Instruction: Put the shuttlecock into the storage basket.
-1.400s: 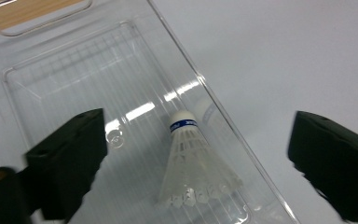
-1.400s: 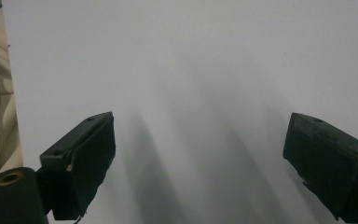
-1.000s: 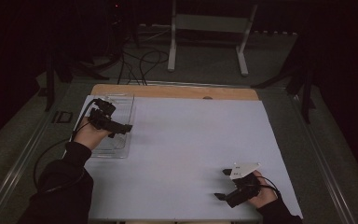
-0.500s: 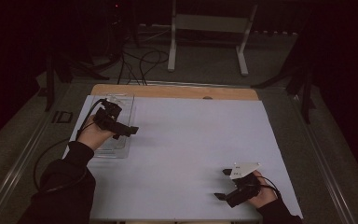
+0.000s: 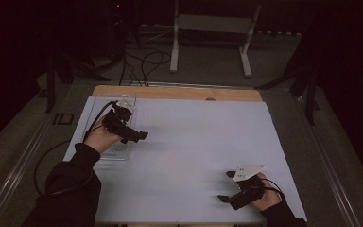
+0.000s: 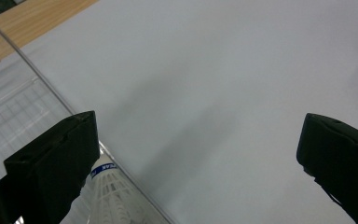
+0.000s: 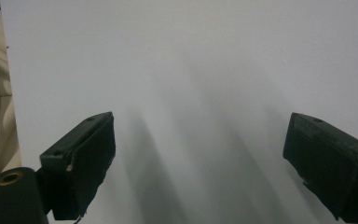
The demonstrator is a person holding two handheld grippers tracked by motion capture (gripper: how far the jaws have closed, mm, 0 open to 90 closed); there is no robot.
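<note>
Left gripper swings out of the tray, empty

Since a second ago the left gripper has moved from over the clear plastic tray toward 3 o'clock, its jaws wide apart above the white surface. The white feathered shuttlecock remains inside the tray by its wall, so I judge the pick not made. The right gripper rests at 5 o'clock, jaws apart.
</note>
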